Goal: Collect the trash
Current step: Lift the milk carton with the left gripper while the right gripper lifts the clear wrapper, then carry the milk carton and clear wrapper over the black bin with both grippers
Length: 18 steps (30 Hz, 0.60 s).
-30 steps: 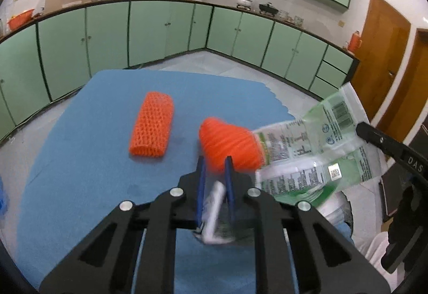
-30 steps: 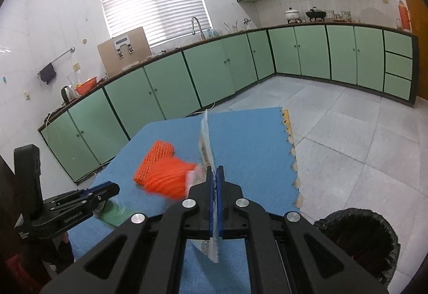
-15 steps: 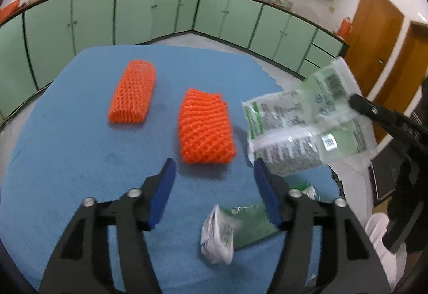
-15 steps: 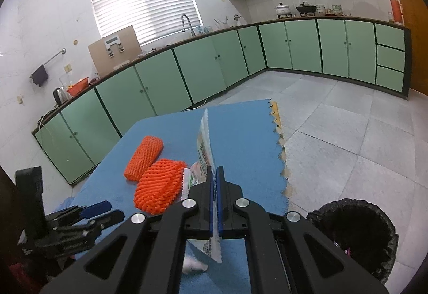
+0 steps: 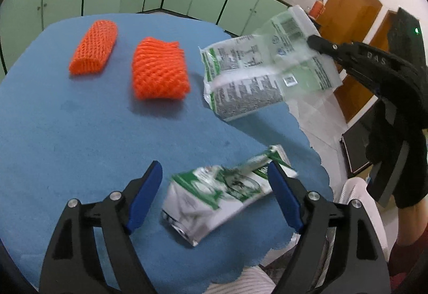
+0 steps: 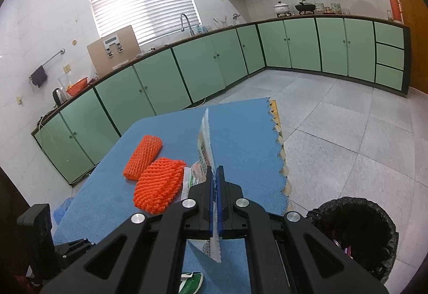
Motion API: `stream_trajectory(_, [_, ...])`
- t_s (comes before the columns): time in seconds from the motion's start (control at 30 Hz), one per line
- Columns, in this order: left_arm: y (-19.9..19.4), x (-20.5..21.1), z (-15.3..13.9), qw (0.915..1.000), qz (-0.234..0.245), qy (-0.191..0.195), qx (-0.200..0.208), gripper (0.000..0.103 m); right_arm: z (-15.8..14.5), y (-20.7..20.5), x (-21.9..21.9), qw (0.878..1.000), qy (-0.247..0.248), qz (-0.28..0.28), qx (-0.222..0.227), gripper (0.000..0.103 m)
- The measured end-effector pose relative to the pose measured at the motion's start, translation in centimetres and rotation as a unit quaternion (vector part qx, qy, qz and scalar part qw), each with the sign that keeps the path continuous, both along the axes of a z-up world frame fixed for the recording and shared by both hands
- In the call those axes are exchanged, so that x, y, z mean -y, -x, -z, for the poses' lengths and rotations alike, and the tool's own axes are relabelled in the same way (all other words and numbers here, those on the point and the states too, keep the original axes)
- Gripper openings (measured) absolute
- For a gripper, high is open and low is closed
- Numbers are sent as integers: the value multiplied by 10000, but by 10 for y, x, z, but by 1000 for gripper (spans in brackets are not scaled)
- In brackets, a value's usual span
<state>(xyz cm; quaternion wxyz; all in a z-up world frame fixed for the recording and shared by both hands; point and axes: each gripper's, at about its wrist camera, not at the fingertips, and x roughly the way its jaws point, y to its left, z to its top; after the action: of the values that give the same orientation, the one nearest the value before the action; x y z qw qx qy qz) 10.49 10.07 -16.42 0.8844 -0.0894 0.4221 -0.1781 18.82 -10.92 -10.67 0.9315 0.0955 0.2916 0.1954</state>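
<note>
My left gripper [image 5: 214,176] is open above the blue mat [image 5: 67,128], its jaws either side of a crumpled green and white wrapper [image 5: 222,195] lying on the mat. Two orange foam nets lie beyond it, one near [image 5: 159,73] and one farther left [image 5: 93,52]. My right gripper [image 6: 215,173] is shut on a clear green-printed plastic bag [image 6: 204,144], seen edge-on; in the left wrist view that bag [image 5: 264,74] hangs in the air at the right.
A bin with a black liner [image 6: 355,232] stands on the tiled floor to the right of the mat's jagged edge [image 6: 281,155]. Green kitchen cabinets [image 6: 187,74] run along the far walls. A wooden door [image 5: 345,26] is at the right.
My left gripper opened and let go of the crumpled wrapper, which now lies on the mat. It pulled back and tilted down. The near orange net came to rest. The right gripper kept the bag.
</note>
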Motion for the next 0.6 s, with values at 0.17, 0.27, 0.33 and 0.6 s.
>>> stream_trajectory(0.17, [0,2,10,9997,-29,-220,-119,79,0,1,0,10000,6,-14,12,2])
stream_trajectory(0.27, [-1,-4,18,9995,-82,-207,-204,79,0,1,-1,10000,8,-11,13,2])
stream_trajectory(0.33, [0,-3,18,9996,-70,-221,-148,79,-1,1,-1,10000,14,-7,14,2])
stream_trajectory(0.6, [5,-1,17,10000,19,-60,44,57,-1,0,-2,10000,45,-28,29,2])
